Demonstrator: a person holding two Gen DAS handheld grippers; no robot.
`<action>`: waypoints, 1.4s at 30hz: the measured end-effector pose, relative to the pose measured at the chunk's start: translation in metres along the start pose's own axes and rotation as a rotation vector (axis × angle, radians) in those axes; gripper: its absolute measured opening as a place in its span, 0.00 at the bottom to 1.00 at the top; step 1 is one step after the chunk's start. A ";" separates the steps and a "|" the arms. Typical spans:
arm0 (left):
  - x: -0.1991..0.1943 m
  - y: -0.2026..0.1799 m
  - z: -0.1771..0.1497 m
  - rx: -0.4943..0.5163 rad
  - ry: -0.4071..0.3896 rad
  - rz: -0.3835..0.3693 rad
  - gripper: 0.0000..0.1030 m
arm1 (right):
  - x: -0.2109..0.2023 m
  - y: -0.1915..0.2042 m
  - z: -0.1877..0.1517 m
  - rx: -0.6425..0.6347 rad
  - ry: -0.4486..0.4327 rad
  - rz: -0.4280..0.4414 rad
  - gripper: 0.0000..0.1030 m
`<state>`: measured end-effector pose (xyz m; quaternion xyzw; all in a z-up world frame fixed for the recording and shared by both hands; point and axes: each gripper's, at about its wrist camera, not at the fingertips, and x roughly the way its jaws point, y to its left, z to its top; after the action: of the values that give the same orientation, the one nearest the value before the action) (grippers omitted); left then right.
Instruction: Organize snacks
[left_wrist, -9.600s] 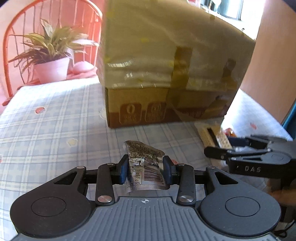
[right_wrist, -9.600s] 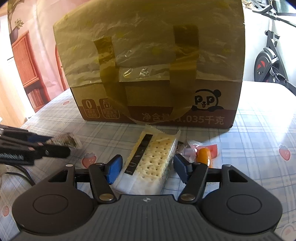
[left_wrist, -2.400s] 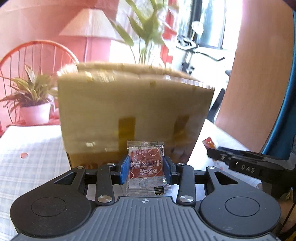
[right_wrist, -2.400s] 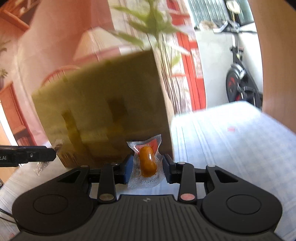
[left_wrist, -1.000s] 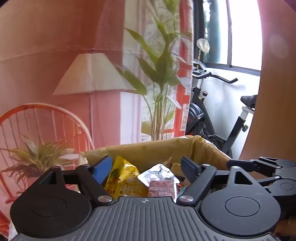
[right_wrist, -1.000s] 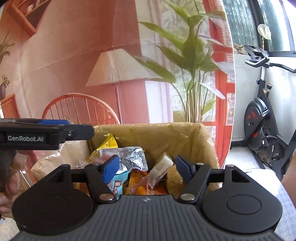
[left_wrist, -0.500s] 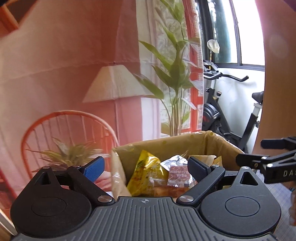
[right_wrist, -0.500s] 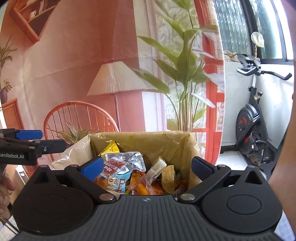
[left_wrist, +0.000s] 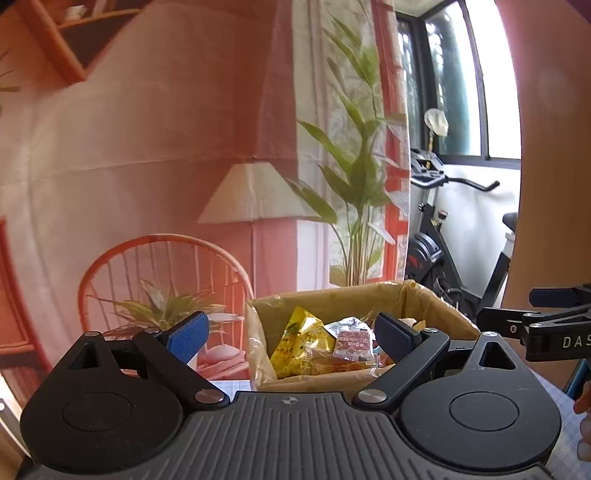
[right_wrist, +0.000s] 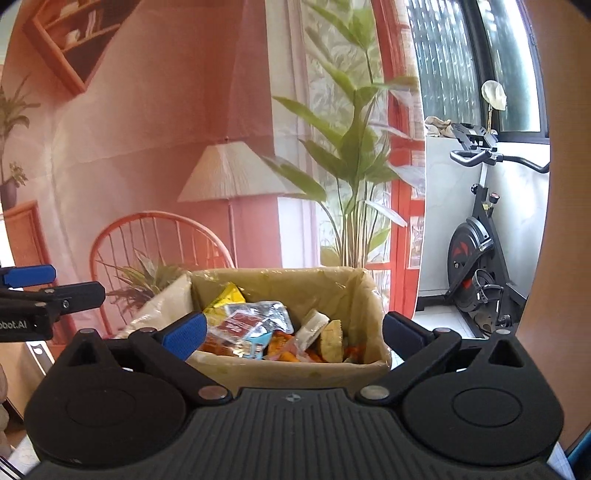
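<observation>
Both grippers, left gripper (left_wrist: 290, 338) and right gripper (right_wrist: 293, 330), hang with fingers spread wide and empty, since the snacks (right_wrist: 255, 326) already lie heaped in the box (right_wrist: 295, 369) just ahead and below, likely freeing them for another fetch.

— Bright daylight from the window (left_wrist: 461, 92) at right, nearly blown out at the panes; warm pink cast over the wall (right_wrist: 147, 129).
— Sharp at the centre, on the box (right_wrist: 280, 373) of snacks; bent and dark at the fisheye corners. Soft blur at far right.
</observation>
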<state>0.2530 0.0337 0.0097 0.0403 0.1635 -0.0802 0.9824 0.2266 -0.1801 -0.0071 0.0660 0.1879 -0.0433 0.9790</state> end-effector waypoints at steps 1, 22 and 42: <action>-0.007 0.001 0.000 -0.007 -0.003 0.004 0.95 | -0.006 0.003 0.000 0.001 -0.005 0.003 1.00; -0.126 0.005 0.006 0.034 -0.109 -0.001 0.95 | -0.121 0.041 0.000 0.063 -0.087 0.033 1.00; -0.129 0.010 -0.001 -0.002 -0.061 -0.012 0.95 | -0.144 0.046 -0.011 0.058 -0.101 0.040 1.00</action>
<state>0.1340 0.0624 0.0516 0.0359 0.1338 -0.0870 0.9865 0.0944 -0.1241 0.0419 0.0959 0.1354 -0.0325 0.9856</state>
